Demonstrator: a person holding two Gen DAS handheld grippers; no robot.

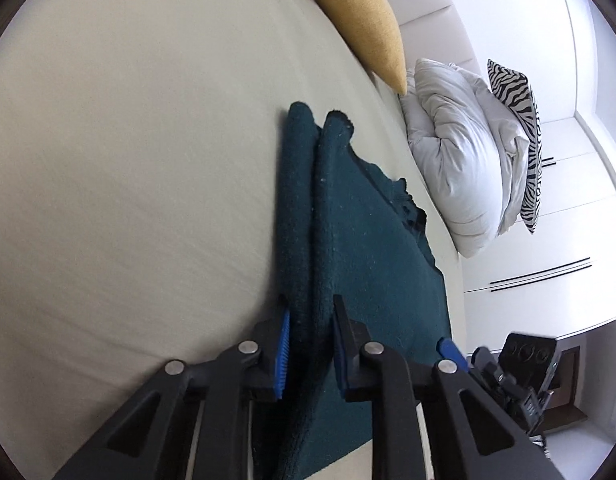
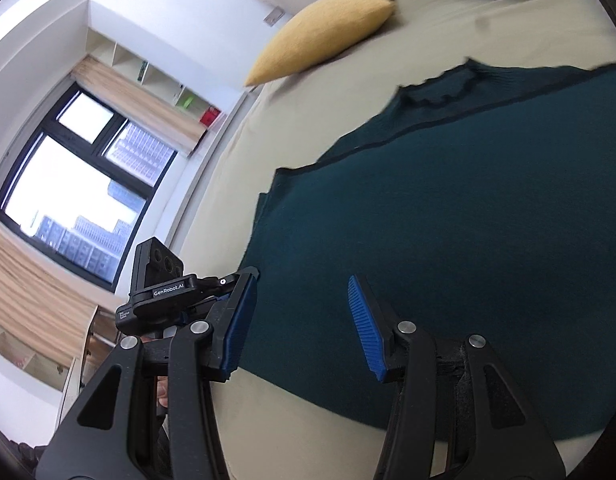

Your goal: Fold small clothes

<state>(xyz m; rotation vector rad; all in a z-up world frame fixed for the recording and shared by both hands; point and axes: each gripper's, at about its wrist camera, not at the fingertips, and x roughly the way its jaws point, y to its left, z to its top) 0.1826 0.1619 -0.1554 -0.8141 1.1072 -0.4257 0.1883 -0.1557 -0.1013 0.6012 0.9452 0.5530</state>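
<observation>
Between the blue pads of your left claw (image 1: pixel 310 346) runs the doubled edge of the teal knit garment (image 1: pixel 364 232), and the fingers stand a little apart around that ridge rather than pinching it; whether the pads touch the cloth, you cannot tell from this angle. The garment lies flat on the bed (image 1: pixel 127 160), stretching straight ahead of that claw, its folded side rolled up along the claw's left, which suggests a lengthwise fold is already laid in. Your right claw (image 2: pixel 303 322) hangs wide apart above the garment's near hem, holding nothing, probably placed to take the hem for the next fold. Far ahead of it lies the yellow pillow (image 2: pixel 324 36), and off to the left claw's right the white duvet (image 1: pixel 460 152) sits bunched, both well apart from the cloth, so your folding area stays free.
</observation>
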